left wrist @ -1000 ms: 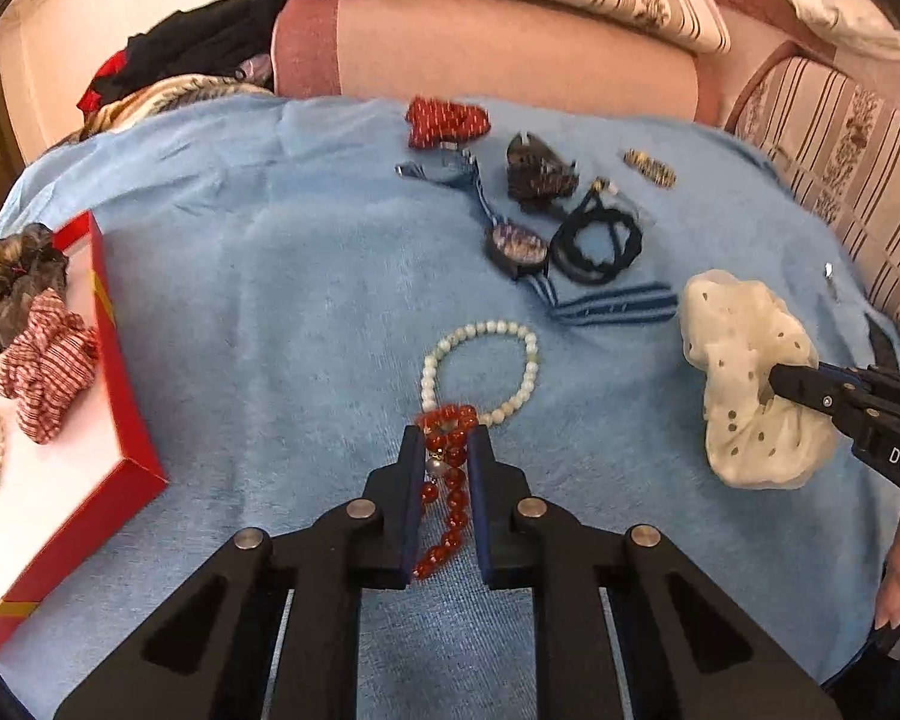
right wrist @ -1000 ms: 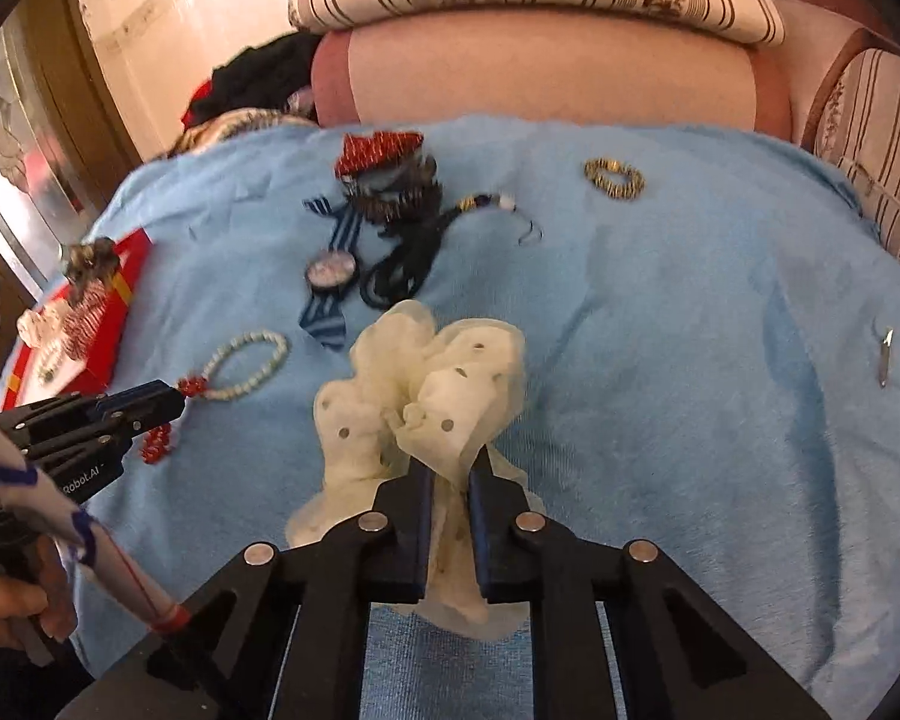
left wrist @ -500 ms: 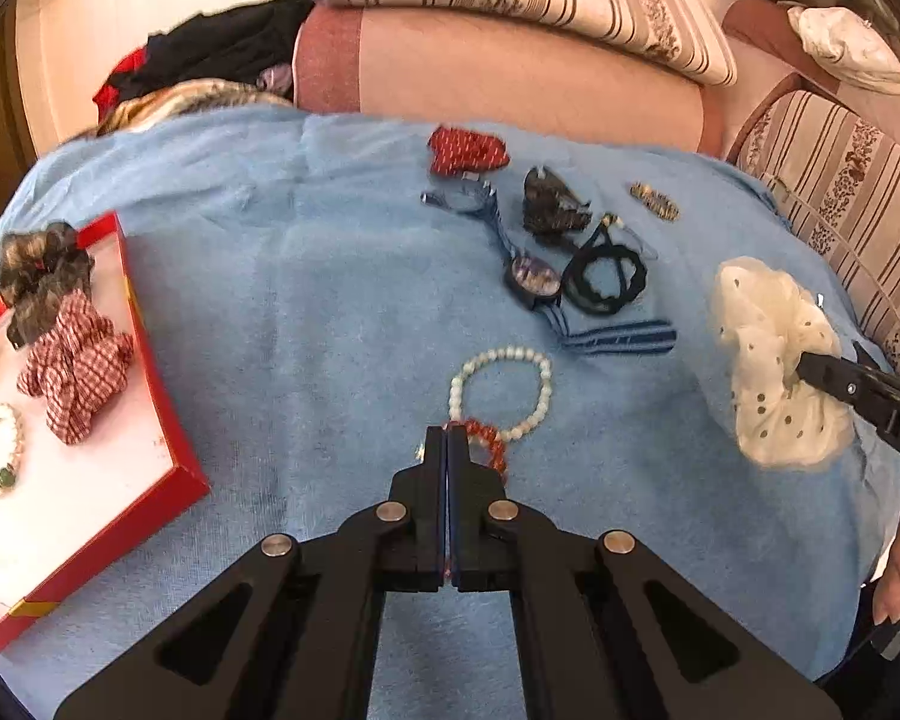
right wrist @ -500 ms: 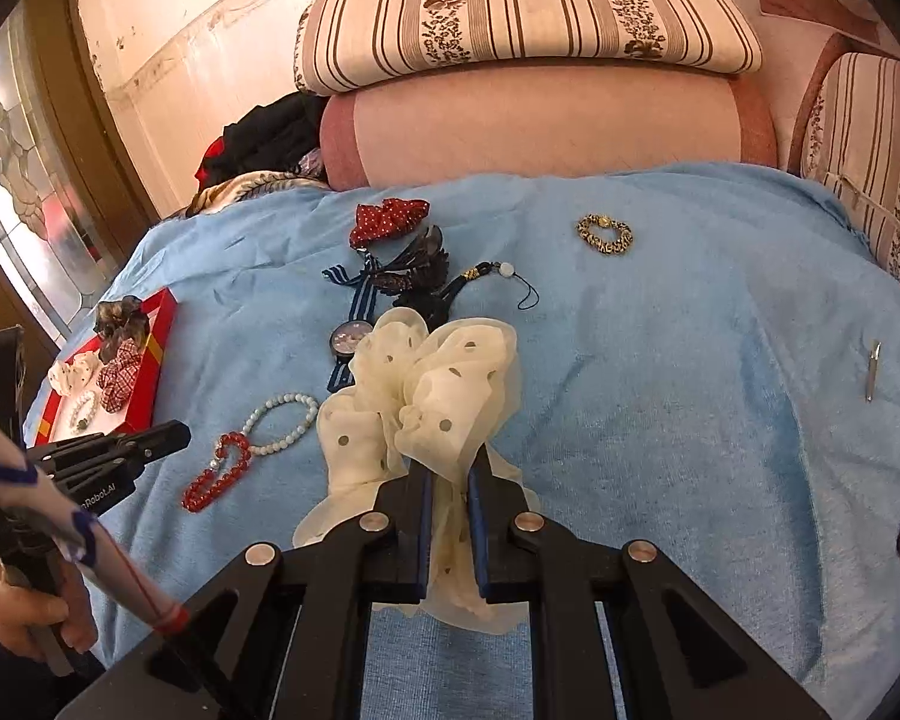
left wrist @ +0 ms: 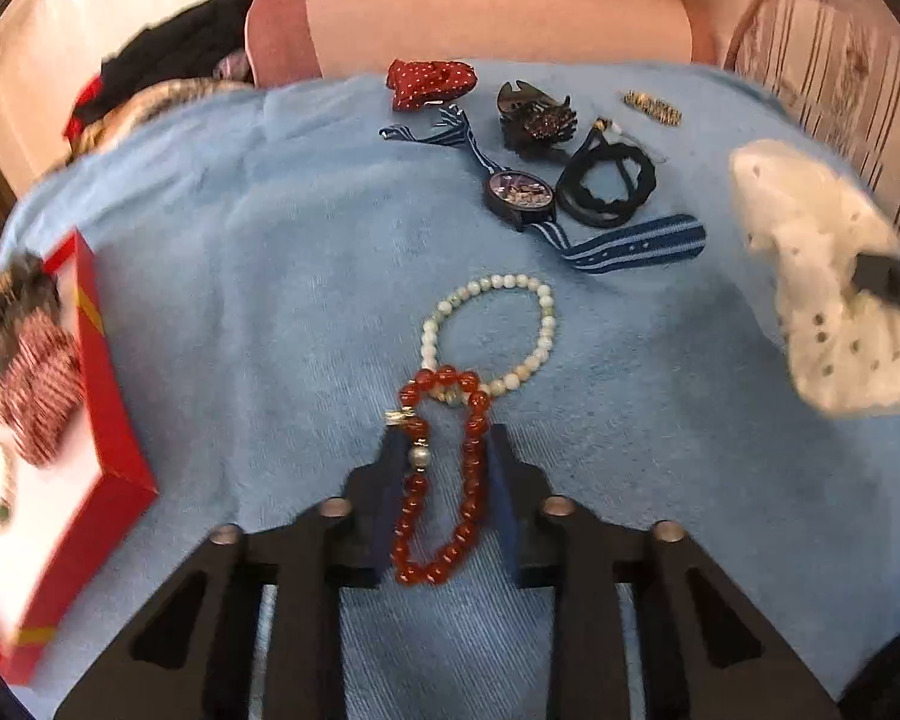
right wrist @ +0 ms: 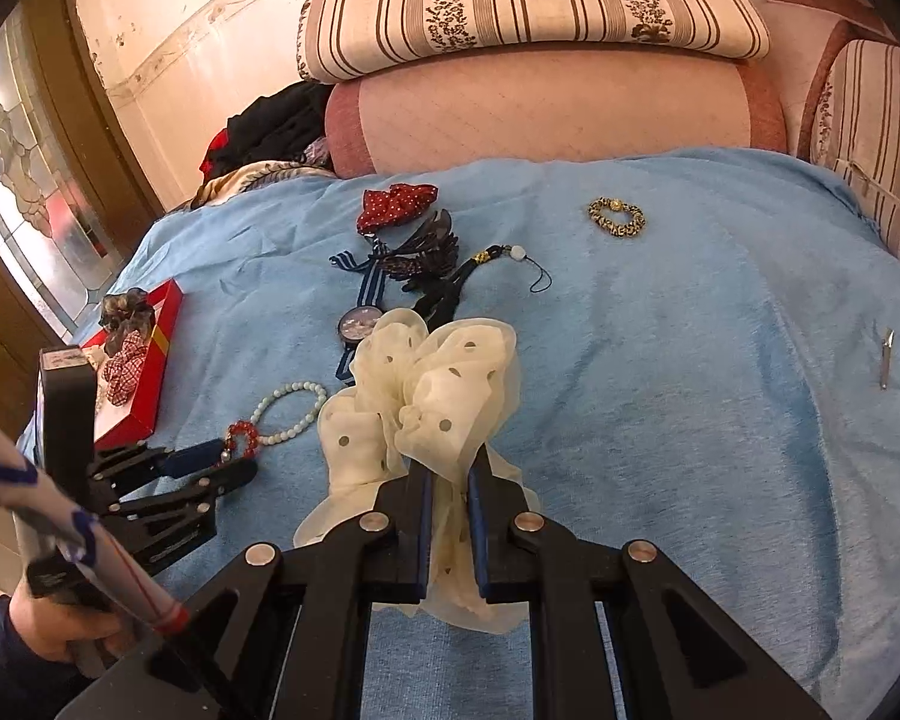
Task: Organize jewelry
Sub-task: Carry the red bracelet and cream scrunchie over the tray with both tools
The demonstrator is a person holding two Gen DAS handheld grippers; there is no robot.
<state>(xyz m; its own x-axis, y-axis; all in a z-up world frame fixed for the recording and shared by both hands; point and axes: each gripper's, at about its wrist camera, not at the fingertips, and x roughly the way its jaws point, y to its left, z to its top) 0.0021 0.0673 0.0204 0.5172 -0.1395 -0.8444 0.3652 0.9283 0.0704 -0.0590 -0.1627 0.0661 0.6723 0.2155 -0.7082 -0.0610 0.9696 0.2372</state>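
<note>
A red bead bracelet (left wrist: 441, 474) lies on the blue blanket (left wrist: 240, 300), its far end over a pale bead bracelet (left wrist: 492, 330). My left gripper (left wrist: 444, 444) is open, its jaws on either side of the red bracelet; it also shows in the right wrist view (right wrist: 228, 459). My right gripper (right wrist: 450, 480) is shut on a cream dotted scrunchie (right wrist: 432, 384) and holds it above the blanket; the scrunchie shows at the right of the left wrist view (left wrist: 822, 288). A red box (left wrist: 48, 498) with scrunchies and a bracelet in it sits at the left.
Farther back lie a striped-strap watch (left wrist: 522, 195), a black cord loop (left wrist: 606, 180), a dark hair claw (left wrist: 537, 114), a red dotted scrunchie (left wrist: 429, 81) and a gold bracelet (right wrist: 617, 219). A small metal clip (right wrist: 885, 354) lies at the right. Cushions line the back.
My left gripper was shut half a second ago; now it is open and lower, astride the red bracelet. My right gripper keeps the cream scrunchie and has risen slightly.
</note>
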